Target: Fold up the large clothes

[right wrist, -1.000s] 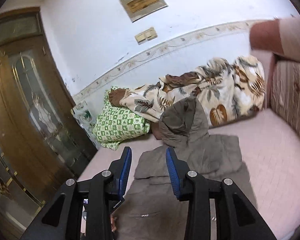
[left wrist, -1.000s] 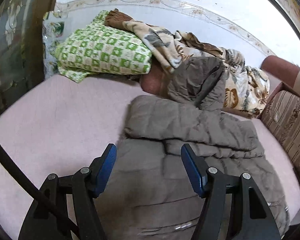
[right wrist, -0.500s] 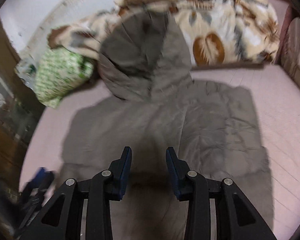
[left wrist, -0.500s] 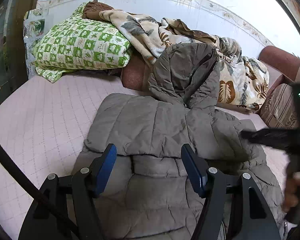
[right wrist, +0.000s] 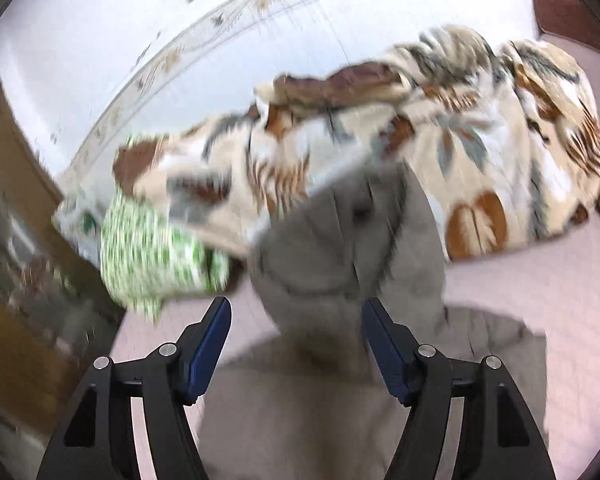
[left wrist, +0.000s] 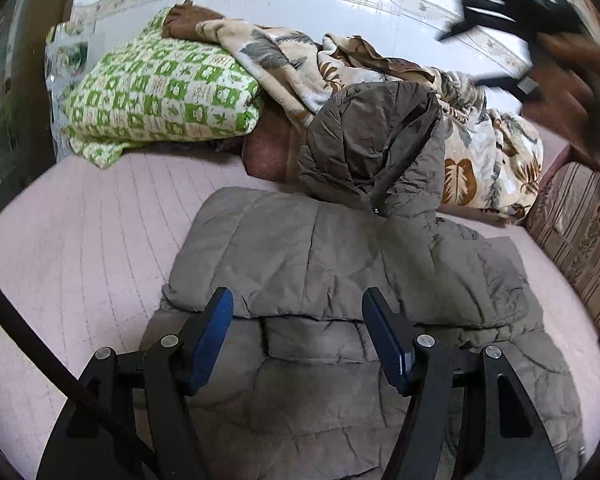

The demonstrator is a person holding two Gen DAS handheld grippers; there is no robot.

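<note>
Grey-brown padded jacket lies spread on the pink bed, sleeves folded in across the body, hood propped up against the leaf-print blanket beside the green checked pillow.

Left gripper hovers over the folded sleeve edge, jaws wide, nothing between them.

Right gripper is aimed at the hood; its jaws have just been opening and now stand wide, empty. View blurred.

Likely step: take the hood and fold it down onto the back. Grip the hood's top rim only, not the blanket behind, then lay it flat and centred.
</note>
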